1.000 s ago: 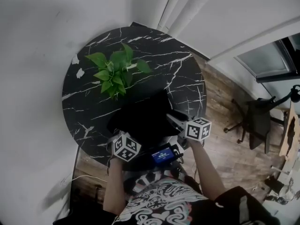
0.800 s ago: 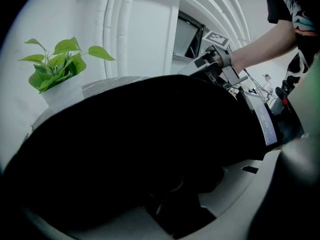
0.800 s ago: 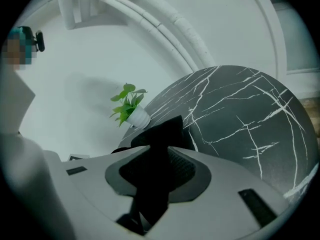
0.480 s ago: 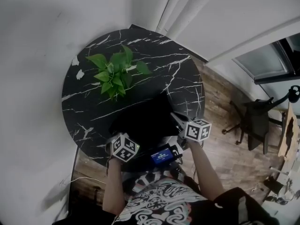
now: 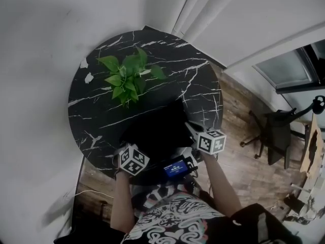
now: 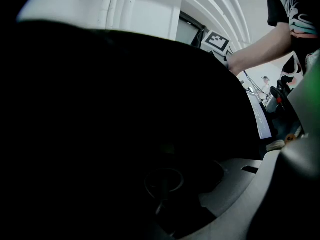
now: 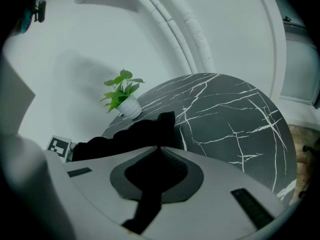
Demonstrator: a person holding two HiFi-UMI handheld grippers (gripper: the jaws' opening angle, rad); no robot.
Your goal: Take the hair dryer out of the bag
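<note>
1. Two hand-held grippers are on one black bag (image 5: pixel 155 128), which lies at the near edge of the round desk (image 5: pixel 198 80), this side of the potted plant (image 5: pixel 129 75). No view shows the hair dryer; we judge it is inside the bag.
2. Right hand-held gripper (image 7: pixel 160 148): jaws pressed together at the bag's right edge, pinching black cloth by the look of it.
3. Left hand-held gripper (image 5: pixel 134 151): at the bag's near-left corner, nose buried in black cloth. Jaws stand partly spread and cloth fills the gap. We cannot tell whether the pads bite.
4. Step in hand, as we read it: open the bag's mouth.
5. We'd keep the right pinch on a single layer of the rim and lift it up and outward so the mouth gapes.
6. Left should take the opposite layer or pin the bag's body, not the same layer.
7. The bag sits close to the desk edge, so pull it inward, not off the edge.
8. Once the dryer shows, free one hand-held gripper and take the dryer by its body, not its cord.
</note>
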